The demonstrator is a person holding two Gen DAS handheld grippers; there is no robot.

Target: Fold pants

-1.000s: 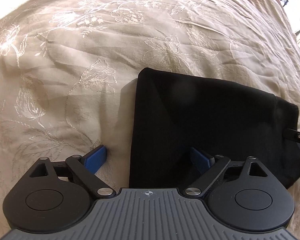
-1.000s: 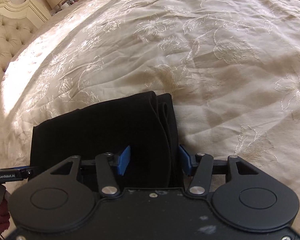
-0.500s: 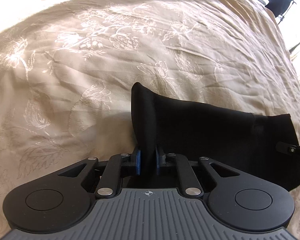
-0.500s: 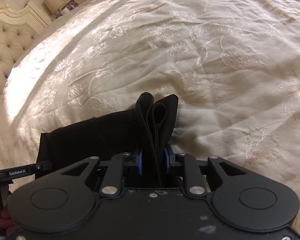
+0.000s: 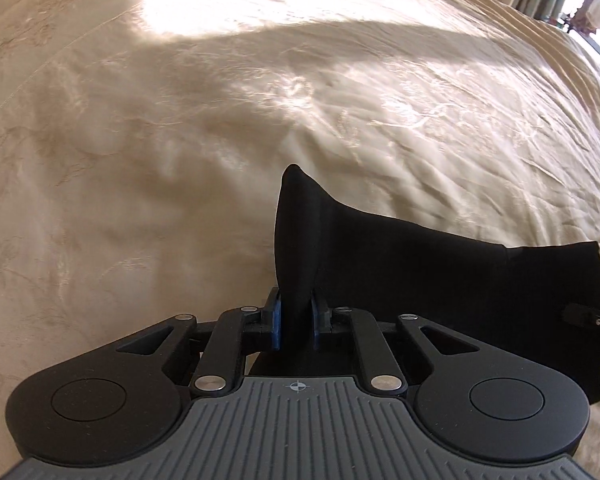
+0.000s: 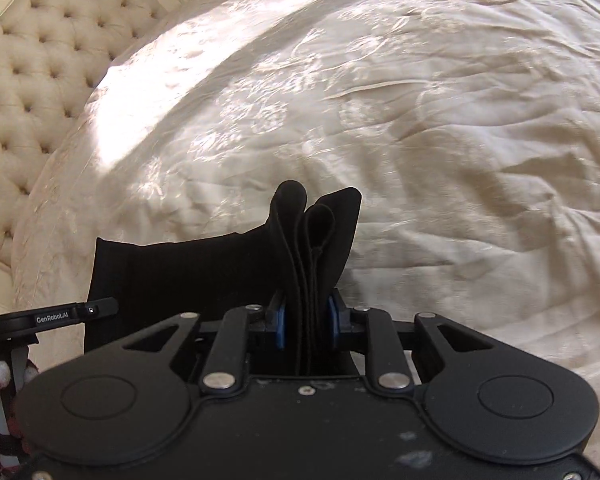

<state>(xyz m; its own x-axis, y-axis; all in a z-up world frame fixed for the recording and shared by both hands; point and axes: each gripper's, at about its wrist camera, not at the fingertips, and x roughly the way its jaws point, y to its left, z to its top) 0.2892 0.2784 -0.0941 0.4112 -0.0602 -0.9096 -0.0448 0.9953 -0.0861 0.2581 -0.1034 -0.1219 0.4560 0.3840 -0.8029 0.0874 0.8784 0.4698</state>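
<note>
pants (image 5: 440,280) above bedspread (image 5: 140,160), headboard (image 6: 28,60) behind

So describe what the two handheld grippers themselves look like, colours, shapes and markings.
Left gripper: black linkage arms with silver pivots, round black discs either side, blue pads, and a ribbed grey body bearing a small crosshair mark. Right gripper: same black linkages, discs and blue pads, but a smooth, scuffed black body. White "GenRobot.AI" lettering shows on the left gripper's side arm in the right wrist view.

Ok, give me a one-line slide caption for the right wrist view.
Right tongs clamp the layered edge of folded black pants above a cream embroidered bedspread.
</note>
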